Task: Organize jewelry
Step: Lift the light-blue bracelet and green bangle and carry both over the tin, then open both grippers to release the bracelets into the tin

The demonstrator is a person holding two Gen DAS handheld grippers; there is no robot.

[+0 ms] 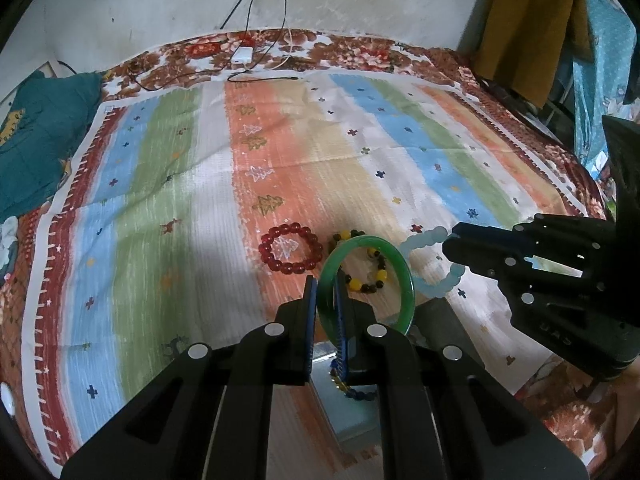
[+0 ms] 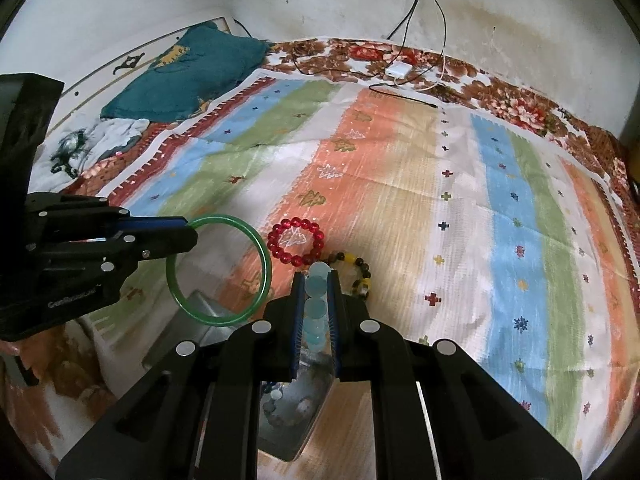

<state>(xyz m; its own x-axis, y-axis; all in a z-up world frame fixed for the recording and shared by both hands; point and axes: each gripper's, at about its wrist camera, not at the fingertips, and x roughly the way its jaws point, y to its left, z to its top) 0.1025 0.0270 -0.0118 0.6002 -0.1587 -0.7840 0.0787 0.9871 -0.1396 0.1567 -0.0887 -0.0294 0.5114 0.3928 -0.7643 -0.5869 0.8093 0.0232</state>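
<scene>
My left gripper (image 1: 325,292) is shut on a green bangle (image 1: 404,276) and holds it upright above the bedspread; it also shows in the right wrist view (image 2: 224,320). My right gripper (image 2: 317,284) is shut on a pale blue bead bracelet (image 2: 314,312), which also shows in the left wrist view (image 1: 424,240). A red bead bracelet (image 1: 290,253) (image 2: 296,242) and a yellow-and-dark bead bracelet (image 1: 380,276) (image 2: 356,276) lie on the orange stripe. A shiny box (image 2: 296,408) sits below the grippers, with dark blue beads (image 1: 360,394) in it.
The striped bedspread (image 1: 160,220) covers the bed. A white charger (image 2: 398,70) and cables lie at the far edge by the wall. A teal pillow (image 2: 188,76) is at the far left. Hanging cloths (image 1: 532,20) are at the right.
</scene>
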